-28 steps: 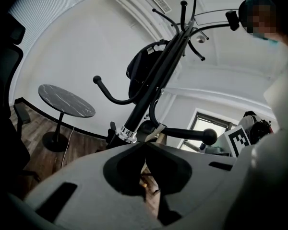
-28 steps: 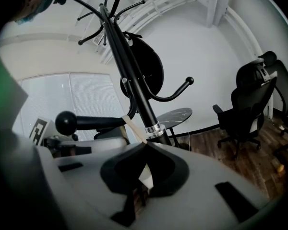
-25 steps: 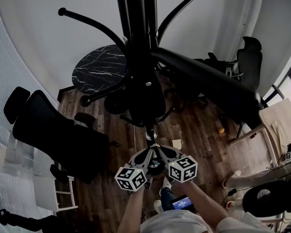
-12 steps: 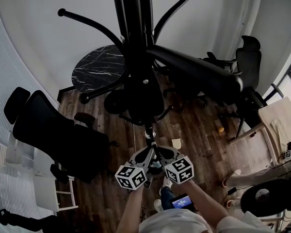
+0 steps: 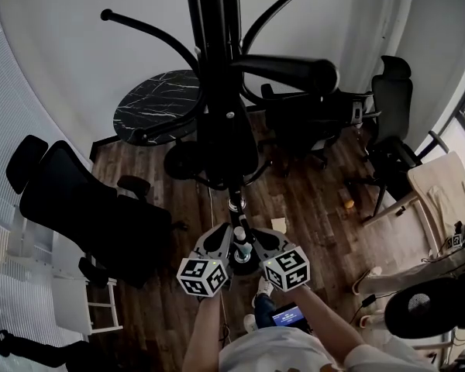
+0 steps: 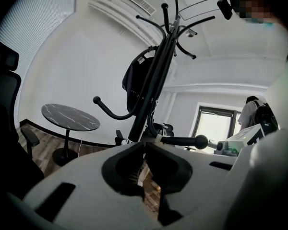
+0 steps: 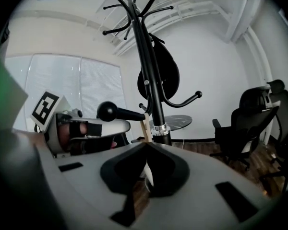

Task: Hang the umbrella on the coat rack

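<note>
Right gripper view alone shows left tongs (image 7: 125, 126) side-on, seemingly closed.

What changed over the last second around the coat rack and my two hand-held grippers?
In the head view the thick black bar jutting from the coat rack swung from lower right to pointing right and looks shorter; head motion may play a part. The left hand-held gripper and right hand-held gripper edged slightly left, jaws together now. Nothing visibly taken or released. The table and black chair stayed put.
</note>
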Available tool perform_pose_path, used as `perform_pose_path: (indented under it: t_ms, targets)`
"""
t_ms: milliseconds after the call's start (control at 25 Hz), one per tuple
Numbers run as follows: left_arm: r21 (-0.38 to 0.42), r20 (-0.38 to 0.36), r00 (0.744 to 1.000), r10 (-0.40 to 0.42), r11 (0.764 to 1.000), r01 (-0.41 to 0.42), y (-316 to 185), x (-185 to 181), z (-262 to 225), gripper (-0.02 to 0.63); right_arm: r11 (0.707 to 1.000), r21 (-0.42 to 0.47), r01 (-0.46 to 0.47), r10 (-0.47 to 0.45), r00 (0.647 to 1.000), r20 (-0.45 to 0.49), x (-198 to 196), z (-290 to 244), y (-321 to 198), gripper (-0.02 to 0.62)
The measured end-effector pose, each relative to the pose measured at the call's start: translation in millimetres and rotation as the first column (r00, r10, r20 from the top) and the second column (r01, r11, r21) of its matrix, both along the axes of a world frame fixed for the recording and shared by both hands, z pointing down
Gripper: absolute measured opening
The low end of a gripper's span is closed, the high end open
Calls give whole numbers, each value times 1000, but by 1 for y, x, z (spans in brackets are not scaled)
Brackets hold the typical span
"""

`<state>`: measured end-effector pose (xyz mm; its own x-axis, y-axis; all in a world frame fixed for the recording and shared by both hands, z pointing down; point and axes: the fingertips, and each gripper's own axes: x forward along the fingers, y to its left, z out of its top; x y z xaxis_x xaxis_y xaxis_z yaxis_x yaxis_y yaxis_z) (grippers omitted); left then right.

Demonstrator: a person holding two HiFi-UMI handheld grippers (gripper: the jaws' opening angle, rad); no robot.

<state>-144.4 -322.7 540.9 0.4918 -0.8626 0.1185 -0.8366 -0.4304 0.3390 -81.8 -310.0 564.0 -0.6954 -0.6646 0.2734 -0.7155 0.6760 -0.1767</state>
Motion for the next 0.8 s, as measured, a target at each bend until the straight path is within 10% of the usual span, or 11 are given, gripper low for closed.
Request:
perform_pose_path:
  t_ms: [800]
  targets:
    - [163,188,982,9,986,-40,94,21,-36,20,991,58,-121,114,987,117,38,-50,91,12]
